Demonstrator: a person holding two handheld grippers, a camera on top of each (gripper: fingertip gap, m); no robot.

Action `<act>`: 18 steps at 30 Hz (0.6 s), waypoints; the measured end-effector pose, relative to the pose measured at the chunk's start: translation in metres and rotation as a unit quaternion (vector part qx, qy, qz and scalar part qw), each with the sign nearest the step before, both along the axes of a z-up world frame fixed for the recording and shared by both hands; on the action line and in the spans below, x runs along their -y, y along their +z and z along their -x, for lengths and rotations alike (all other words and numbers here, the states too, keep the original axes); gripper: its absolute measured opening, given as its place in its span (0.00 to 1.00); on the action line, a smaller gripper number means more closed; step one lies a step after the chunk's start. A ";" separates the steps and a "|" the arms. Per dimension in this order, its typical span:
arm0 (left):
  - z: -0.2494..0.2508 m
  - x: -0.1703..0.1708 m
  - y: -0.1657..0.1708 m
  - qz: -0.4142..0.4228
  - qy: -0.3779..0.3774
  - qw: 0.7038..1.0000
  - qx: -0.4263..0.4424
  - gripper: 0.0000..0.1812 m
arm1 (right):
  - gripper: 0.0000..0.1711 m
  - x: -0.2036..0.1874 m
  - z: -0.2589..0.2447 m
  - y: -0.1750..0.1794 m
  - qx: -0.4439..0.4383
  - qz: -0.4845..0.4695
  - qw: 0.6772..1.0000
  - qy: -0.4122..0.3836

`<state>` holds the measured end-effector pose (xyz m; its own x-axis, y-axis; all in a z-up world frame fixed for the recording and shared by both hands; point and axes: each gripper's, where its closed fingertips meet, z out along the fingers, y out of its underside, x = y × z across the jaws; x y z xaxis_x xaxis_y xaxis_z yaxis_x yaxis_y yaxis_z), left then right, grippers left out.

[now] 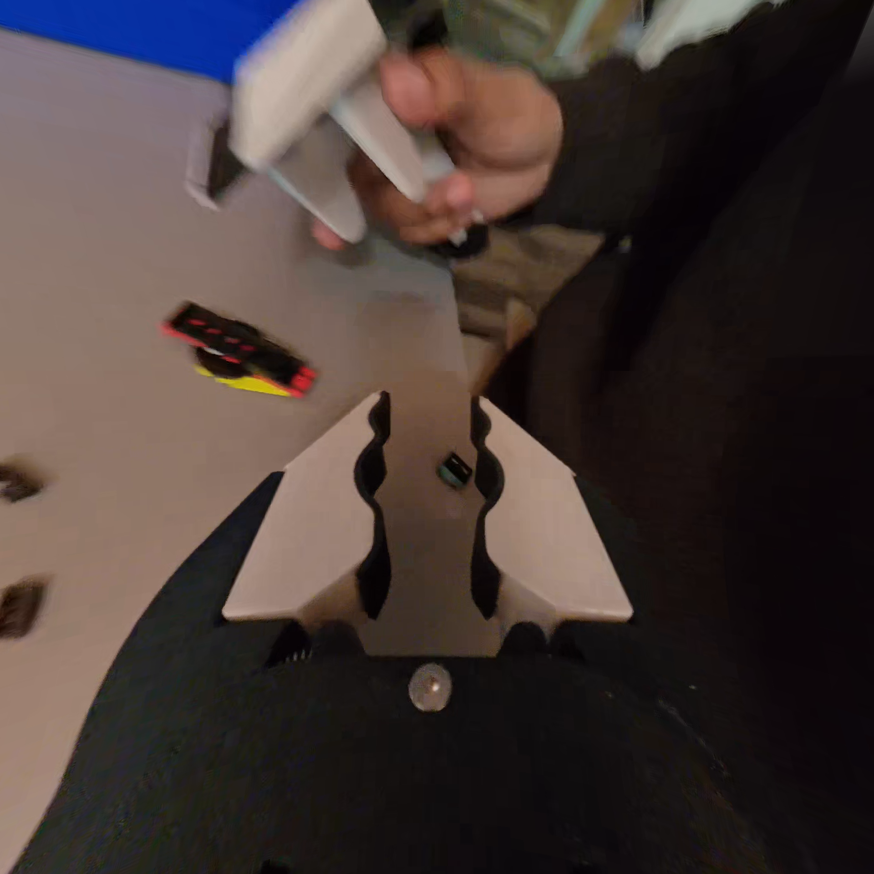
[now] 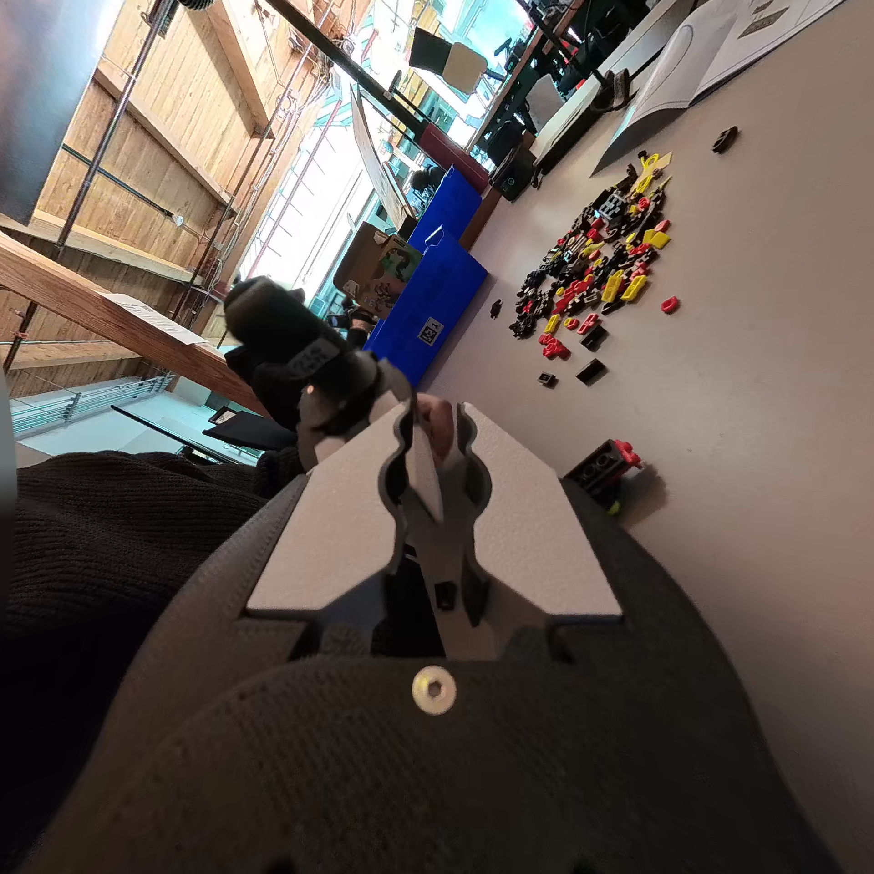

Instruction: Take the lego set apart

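- Up close in the left wrist view, the left gripper [image 1: 430, 402] hangs over the grey table [image 1: 94, 265] with its jaws parted and nothing between them; a tiny dark lego piece [image 1: 455, 469] lies on the tabletop in the gap, close to one finger but not touched.
- Off to one side sits the black, red and yellow lego chunk [image 1: 239, 352], alone, with bare table all round it.
- Two blurred dark bits [image 1: 19, 482] lie at the picture's border.
- Beyond, a hand [image 1: 477, 142] grips the right gripper [image 1: 208, 170]; motion blur hides how its jaws stand from here.
- Close past the left gripper's tips the table edge [image 1: 461, 340] drops off, with dark clothing alongside.
- Turning to the right wrist view, the right gripper [image 2: 432, 411] has its jaws apart and empty, pointing toward the other tool and a fingertip.
- Just beside it, the same lego chunk [image 2: 603, 466] rests on the table, clear of the fingers.
- A wide bare stretch separates it from the heap of loose bricks [image 2: 598, 269] farther along.
- A blue bin [image 2: 425, 302] lines the far edge, and an open booklet [image 2: 700, 61] lies beyond the heap.
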<state>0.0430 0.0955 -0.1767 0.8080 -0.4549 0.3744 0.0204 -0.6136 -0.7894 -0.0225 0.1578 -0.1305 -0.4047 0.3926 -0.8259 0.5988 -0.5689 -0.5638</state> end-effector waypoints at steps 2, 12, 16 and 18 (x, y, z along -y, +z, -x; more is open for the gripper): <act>-0.019 0.009 -0.019 0.025 -0.052 0.997 -0.049 0.19 | 0.10 0.000 0.000 0.000 0.001 0.004 1.000 0.001; 0.001 0.015 -0.050 0.066 -0.041 0.984 -0.162 0.02 | 0.10 0.002 -0.001 0.002 0.004 0.020 1.000 0.006; 0.091 0.005 -0.041 0.055 0.127 0.959 -0.247 0.00 | 0.10 -0.001 -0.001 0.004 0.000 0.017 1.000 0.001; 0.137 0.010 -0.037 0.064 0.218 0.941 -0.252 0.00 | 0.10 -0.004 -0.001 0.005 -0.002 0.015 1.000 -0.003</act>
<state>-0.0944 0.0857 -0.2134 0.9968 -0.0168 -0.0775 -0.0656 -0.7248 -0.6858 -0.0220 0.1613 -0.1259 -0.4055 0.3692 -0.8362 0.5939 -0.5890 -0.5480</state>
